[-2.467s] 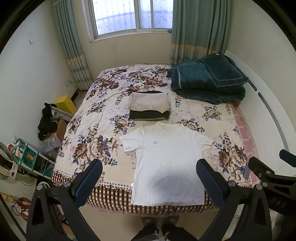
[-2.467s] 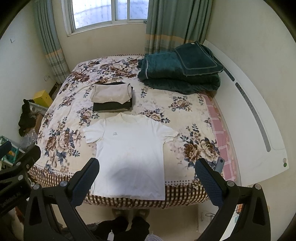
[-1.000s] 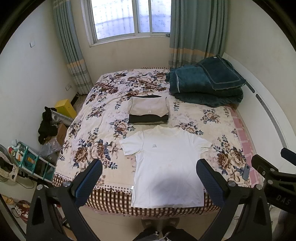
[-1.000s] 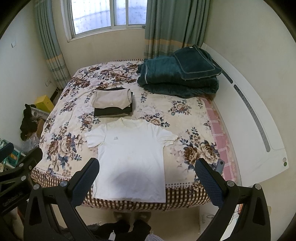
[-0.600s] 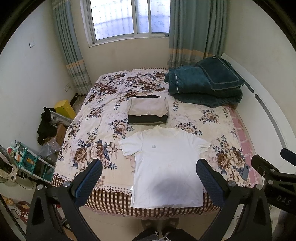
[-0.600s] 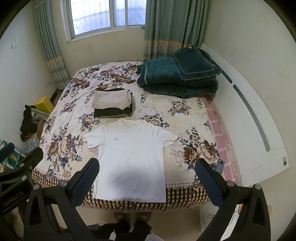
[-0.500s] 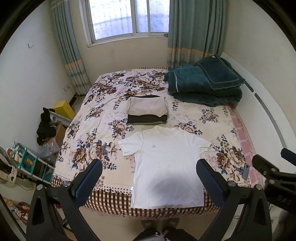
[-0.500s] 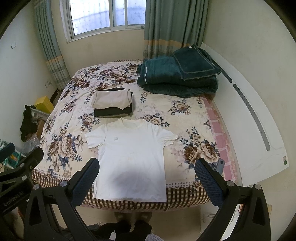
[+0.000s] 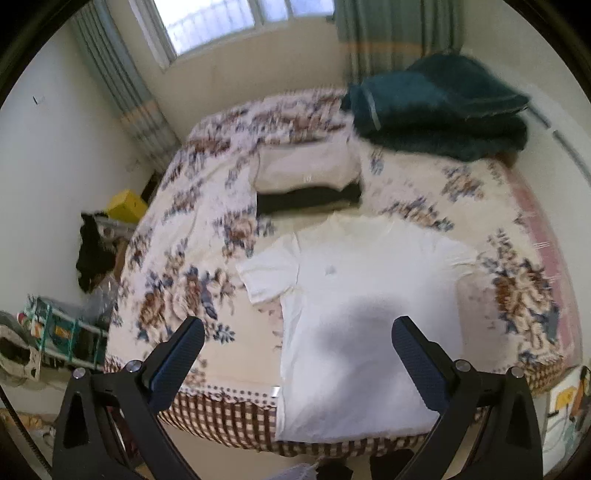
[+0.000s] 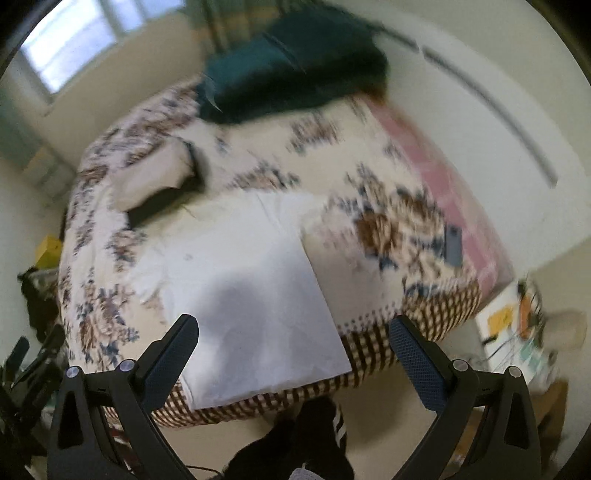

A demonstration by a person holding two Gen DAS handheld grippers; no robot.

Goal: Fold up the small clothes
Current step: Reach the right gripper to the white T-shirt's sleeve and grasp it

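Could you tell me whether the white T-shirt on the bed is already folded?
Spread, not folded: the white T-shirt lies flat with both sleeves out.

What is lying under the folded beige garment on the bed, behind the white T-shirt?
Under the beige garment lies a folded dark garment; only its front edge sticks out. The rest is covered, so I cannot tell what kind of clothing it is, or whether more lies between them.

Daylight from the window (image 9: 236, 26), soft shadow on the white T-shirt (image 9: 369, 295), heavy motion blur — right view worst — fisheye-bowed edges
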